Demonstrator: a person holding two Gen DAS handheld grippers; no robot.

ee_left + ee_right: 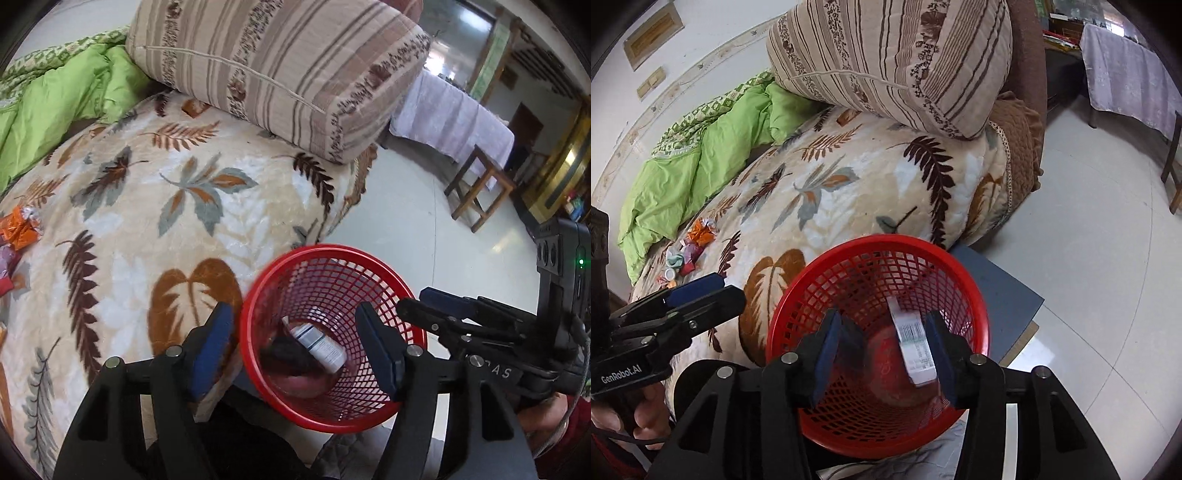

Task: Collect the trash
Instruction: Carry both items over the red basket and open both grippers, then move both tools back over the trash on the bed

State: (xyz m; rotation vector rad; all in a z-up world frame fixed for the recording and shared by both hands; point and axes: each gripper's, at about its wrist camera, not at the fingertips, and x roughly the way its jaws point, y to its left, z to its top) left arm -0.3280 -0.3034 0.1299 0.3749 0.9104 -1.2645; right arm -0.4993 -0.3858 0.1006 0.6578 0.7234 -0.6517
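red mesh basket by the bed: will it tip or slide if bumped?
Probably both. The red basket looks like thin open plastic mesh, so likely light. It holds only a small white bottle and little else, so a bump at the rim would likely shift it.

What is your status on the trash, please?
Both grippers open over basket. Tube inside. Wrappers left on bed. Nothing blocking.

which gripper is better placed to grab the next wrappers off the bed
Left, probably. The wrapper pile lies on the blanket on its side; the left gripper is nearer, the right gripper hovers over the red basket.
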